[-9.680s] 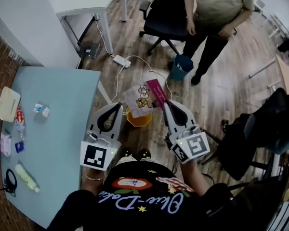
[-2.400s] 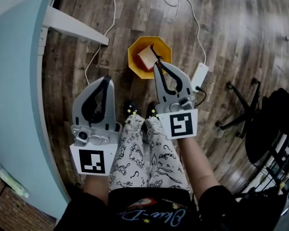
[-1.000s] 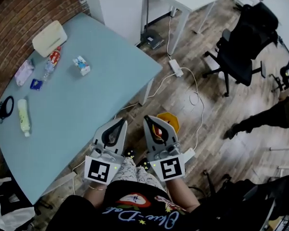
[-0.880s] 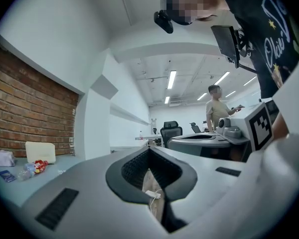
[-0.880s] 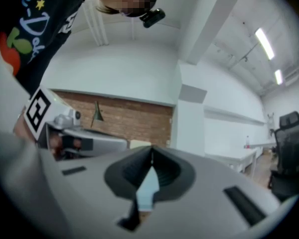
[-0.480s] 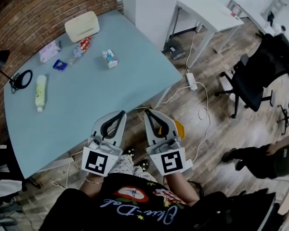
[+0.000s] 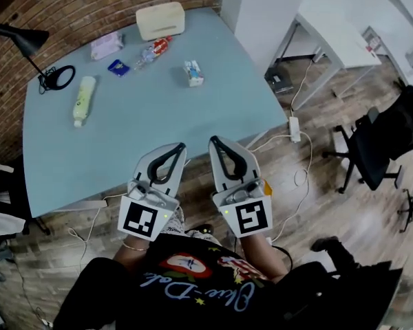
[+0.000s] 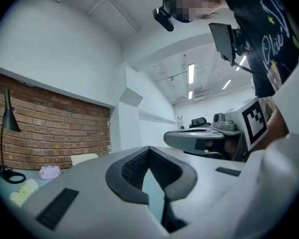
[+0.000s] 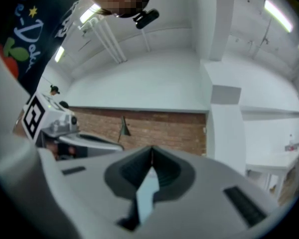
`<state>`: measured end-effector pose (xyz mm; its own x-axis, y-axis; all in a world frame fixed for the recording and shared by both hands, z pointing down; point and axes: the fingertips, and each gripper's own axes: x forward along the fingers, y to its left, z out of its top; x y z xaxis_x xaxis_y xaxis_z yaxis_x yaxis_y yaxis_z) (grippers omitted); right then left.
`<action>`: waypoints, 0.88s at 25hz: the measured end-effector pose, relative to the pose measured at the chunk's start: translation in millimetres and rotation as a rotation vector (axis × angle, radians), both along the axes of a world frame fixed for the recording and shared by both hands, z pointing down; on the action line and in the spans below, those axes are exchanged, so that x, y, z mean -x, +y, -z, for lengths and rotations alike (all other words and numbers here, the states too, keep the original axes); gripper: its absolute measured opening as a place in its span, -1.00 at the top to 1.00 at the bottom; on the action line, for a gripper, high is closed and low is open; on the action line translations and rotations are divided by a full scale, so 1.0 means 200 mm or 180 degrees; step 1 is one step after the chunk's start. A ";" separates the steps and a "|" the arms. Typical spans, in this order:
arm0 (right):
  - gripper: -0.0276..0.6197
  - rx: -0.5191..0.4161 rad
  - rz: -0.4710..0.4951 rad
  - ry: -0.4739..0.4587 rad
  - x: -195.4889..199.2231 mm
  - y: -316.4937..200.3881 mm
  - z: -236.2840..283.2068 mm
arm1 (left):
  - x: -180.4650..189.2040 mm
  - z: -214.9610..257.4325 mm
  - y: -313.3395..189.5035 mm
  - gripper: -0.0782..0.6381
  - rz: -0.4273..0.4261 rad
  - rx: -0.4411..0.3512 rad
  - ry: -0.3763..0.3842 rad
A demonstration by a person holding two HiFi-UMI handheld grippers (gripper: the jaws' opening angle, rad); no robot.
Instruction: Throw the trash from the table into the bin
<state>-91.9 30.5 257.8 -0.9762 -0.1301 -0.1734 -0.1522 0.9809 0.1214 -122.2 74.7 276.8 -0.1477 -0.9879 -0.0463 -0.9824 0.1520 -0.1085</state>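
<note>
On the far part of the blue table the trash lay scattered, from a pale green bottle at the left through a purple packet, a blue sachet and a crushed clear bottle to a small carton, all well apart from both pairs of jaws. The left gripper hung by the table's near edge, jaws clenched on nothing. Just beside it, the right gripper was likewise pressed together and empty.
</note>
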 end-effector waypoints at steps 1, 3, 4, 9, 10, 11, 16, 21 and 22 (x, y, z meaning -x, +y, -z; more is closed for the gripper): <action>0.89 0.0007 0.0061 -0.0035 0.03 0.01 0.02 | 0.02 0.02 0.00 0.75 0.0038 -0.0024 -0.0014; 0.89 0.0013 0.0178 -0.0097 0.08 0.05 0.05 | 0.07 0.05 0.02 0.75 0.0094 -0.0062 -0.0072; 0.89 0.0006 0.0226 -0.0099 0.10 0.07 0.05 | 0.10 0.06 0.03 0.75 0.0113 -0.0068 -0.0112; 0.89 -0.0071 0.0348 -0.0057 0.24 0.13 0.09 | 0.25 0.09 0.07 0.75 0.0232 -0.0132 -0.0034; 0.89 -0.0092 0.0352 -0.0078 0.27 0.13 0.11 | 0.27 0.10 0.06 0.75 0.0227 -0.0157 -0.0033; 0.89 -0.0107 0.0346 -0.0098 0.29 0.12 0.12 | 0.29 0.11 0.05 0.75 0.0206 -0.0175 -0.0054; 0.89 -0.0106 0.0262 -0.0038 0.37 0.07 0.11 | 0.36 0.12 -0.04 0.75 0.0038 -0.0189 -0.0118; 0.89 -0.0079 0.0226 0.0015 0.51 0.07 0.09 | 0.49 0.12 -0.05 0.75 -0.0030 -0.0211 -0.0137; 0.89 -0.0084 0.0232 0.0016 0.55 0.07 0.08 | 0.52 0.12 -0.05 0.75 -0.0025 -0.0223 -0.0134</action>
